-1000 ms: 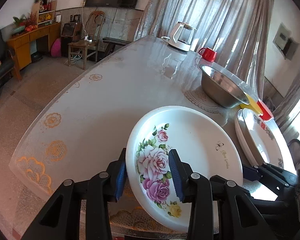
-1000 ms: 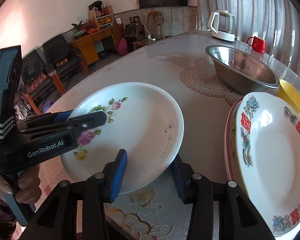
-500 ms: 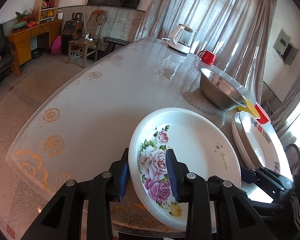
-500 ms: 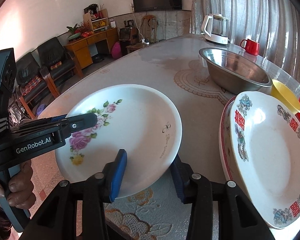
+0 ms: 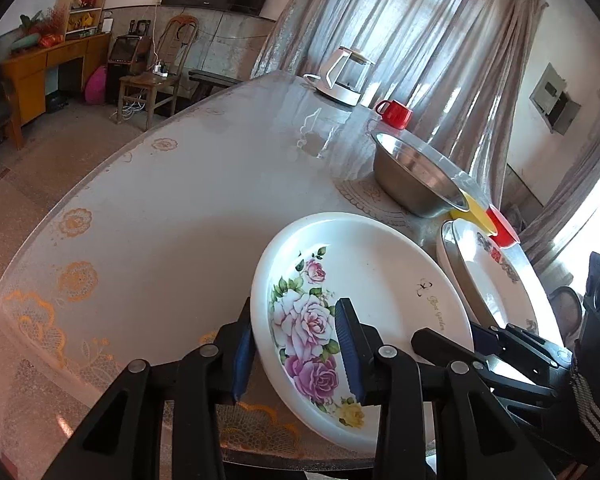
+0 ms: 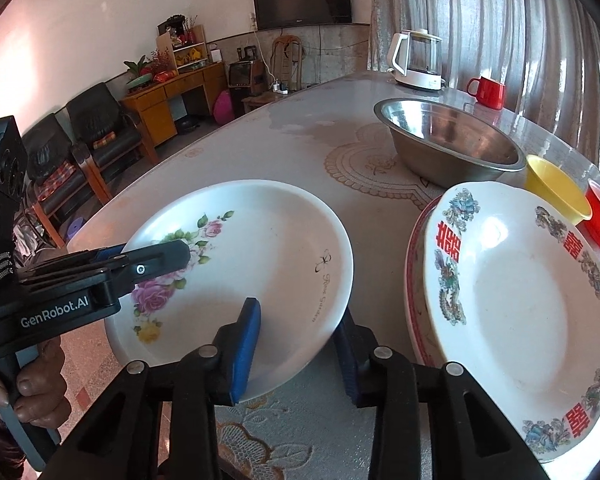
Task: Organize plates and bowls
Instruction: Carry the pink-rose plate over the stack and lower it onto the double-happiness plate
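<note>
Two grippers share the rose plate, lifted and tilted above the table: the left gripper is clamped on its rim, while the right gripper is closing on the opposite edge. Beside it, the plate stack waits (probably its destination); bowls look unsorted.

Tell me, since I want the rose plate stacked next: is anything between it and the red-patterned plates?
Nothing visible. The rose plate is held tilted, and only bare table separates it from the red-patterned plates. The steel bowl sits farther back.
</note>
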A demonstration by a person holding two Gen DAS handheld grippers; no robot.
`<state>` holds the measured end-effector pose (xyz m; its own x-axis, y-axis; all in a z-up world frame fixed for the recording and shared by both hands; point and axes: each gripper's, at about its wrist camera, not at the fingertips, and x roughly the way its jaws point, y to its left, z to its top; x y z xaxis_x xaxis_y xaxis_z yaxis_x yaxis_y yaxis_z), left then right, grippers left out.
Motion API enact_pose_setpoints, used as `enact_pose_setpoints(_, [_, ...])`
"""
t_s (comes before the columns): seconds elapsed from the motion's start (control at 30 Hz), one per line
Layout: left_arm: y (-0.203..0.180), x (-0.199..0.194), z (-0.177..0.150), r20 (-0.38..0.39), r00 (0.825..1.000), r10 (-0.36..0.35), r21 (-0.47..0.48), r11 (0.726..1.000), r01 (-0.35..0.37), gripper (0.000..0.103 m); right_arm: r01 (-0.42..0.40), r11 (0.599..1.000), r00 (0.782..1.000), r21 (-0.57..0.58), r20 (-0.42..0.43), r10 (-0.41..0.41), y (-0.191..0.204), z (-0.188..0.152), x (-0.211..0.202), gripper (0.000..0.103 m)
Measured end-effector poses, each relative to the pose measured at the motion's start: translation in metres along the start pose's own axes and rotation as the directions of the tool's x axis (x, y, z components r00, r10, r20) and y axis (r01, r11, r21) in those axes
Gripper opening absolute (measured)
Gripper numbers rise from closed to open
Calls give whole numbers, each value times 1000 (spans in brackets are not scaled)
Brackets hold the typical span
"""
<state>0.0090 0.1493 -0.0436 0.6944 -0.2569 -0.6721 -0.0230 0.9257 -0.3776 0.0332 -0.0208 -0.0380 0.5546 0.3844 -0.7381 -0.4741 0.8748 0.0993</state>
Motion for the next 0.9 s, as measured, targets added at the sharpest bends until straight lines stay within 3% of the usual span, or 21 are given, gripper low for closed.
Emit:
enact_pose_setpoints(0.37, [-10,-16,1,36,998,-52,8,999,52,37,-3,1000,999,15,54,2,-4,4,-19,32])
enact_pose_setpoints(0.57, [-36,-26,14,69,993,-99,69,993,94,37,-7,999,994,45,108,3,-15,8,-42,32])
enact_pose_setpoints(0.9, [-109,6,24,-14,981,-196,183,964,195,37,86,979,983,186,147,-114,-73,-3,-79,32])
